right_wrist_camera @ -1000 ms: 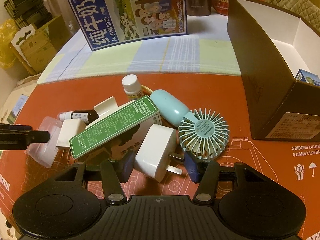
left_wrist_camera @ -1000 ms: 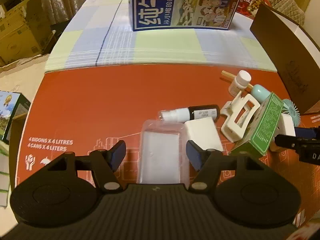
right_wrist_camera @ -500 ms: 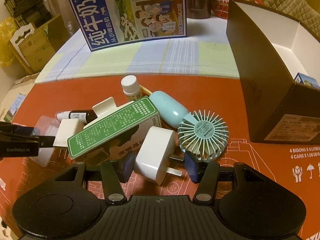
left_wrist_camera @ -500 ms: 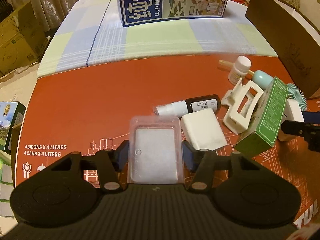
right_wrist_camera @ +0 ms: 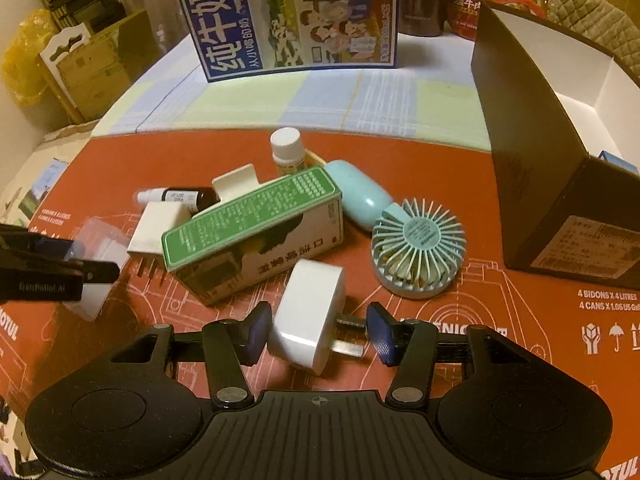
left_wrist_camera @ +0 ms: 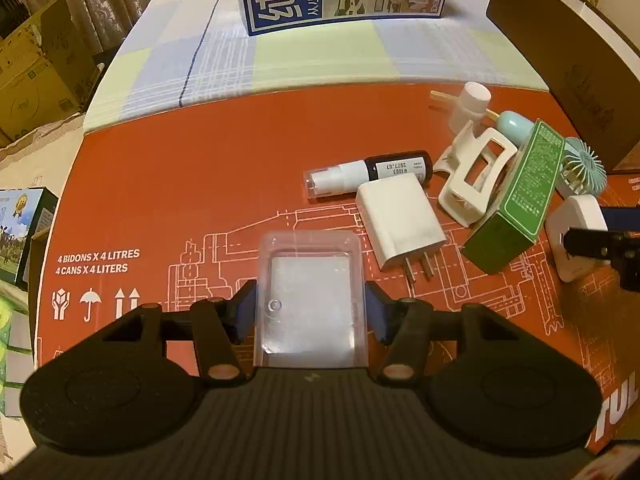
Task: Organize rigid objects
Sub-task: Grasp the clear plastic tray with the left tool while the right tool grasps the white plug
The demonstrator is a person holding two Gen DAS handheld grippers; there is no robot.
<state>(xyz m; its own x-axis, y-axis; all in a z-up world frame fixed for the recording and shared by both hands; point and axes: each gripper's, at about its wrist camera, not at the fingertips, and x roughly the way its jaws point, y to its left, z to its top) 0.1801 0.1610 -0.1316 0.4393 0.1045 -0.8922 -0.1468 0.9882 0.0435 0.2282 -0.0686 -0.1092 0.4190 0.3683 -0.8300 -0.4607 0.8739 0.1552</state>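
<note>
A clear plastic case (left_wrist_camera: 310,300) lies on the red cardboard sheet (left_wrist_camera: 200,180), and my left gripper (left_wrist_camera: 311,314) is shut on it, a blue pad against each long side. My right gripper (right_wrist_camera: 318,332) is shut on a white plug adapter (right_wrist_camera: 312,308): one pad presses its body, the other its prongs. The pile beside them holds a flat white charger (left_wrist_camera: 400,220), a dark spray bottle (left_wrist_camera: 372,172), a white claw clip (left_wrist_camera: 476,176), a green box (right_wrist_camera: 256,216), a teal hand fan (right_wrist_camera: 418,252) and a white pill bottle (right_wrist_camera: 286,148).
A tall brown open box (right_wrist_camera: 532,168) stands to the right with something blue inside. A blue milk carton box (right_wrist_camera: 288,16) stands at the back on the checked cloth (left_wrist_camera: 320,60). Cardboard boxes (left_wrist_camera: 32,72) sit off the table's left side.
My left gripper's jaws have narrowed from wide open onto the clear case, which now sits squarely between the pads. The right gripper still holds the white plug as before.
</note>
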